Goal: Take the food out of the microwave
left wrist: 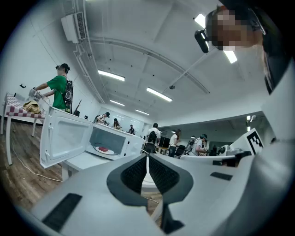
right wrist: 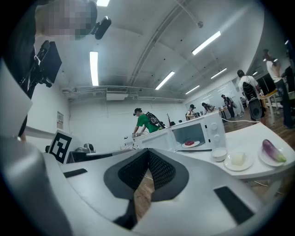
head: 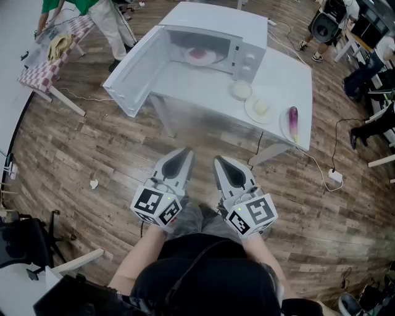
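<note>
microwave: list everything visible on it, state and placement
The microwave is a white box, plastic or painted metal by its look, standing upright at the far left end of the white table. Its door hangs fully open, swung out over the table's edge. Two round knobs sit on its front panel. Inside, a pale plate carries red food.

White things over a brown wood-grain plank floor
The white boxy microwave, red food, glossy purple aubergine, red-and-white checked tablecloth.
</note>
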`<state>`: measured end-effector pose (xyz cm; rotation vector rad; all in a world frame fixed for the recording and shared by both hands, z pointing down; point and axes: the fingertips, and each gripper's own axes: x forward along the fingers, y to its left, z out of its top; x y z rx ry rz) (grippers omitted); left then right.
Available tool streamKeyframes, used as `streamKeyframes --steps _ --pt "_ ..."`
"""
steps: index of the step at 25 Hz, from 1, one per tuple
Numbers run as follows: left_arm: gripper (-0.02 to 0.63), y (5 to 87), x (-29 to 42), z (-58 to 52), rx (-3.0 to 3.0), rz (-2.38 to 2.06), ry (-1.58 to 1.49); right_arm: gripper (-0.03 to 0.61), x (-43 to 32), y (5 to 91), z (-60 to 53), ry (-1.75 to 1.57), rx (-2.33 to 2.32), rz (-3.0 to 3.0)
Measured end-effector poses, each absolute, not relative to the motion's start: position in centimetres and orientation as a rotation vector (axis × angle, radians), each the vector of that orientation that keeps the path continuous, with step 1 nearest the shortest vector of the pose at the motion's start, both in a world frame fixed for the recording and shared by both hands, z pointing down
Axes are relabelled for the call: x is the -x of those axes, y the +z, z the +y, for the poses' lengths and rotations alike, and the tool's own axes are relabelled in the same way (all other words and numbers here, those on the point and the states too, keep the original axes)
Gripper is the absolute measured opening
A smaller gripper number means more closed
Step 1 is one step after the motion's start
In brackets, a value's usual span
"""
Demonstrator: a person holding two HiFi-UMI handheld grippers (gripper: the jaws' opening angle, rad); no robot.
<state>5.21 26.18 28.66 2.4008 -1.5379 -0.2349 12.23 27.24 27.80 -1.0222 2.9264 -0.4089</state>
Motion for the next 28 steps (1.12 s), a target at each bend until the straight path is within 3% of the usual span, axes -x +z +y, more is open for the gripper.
streamKeyframes --steps 13,28 --pt "0.025 29.2 -5.8 24.0 -2.42 -1.509 -0.246 0.02 -12.2 29.1 24.9 -0.431 1.032 2.937" --pt "0.025 31.2 -1.5 11.6 -2.428 -1.421 -0.194 0.02 -7.4 30.7 13.2 -0.482 1.135 2.942"
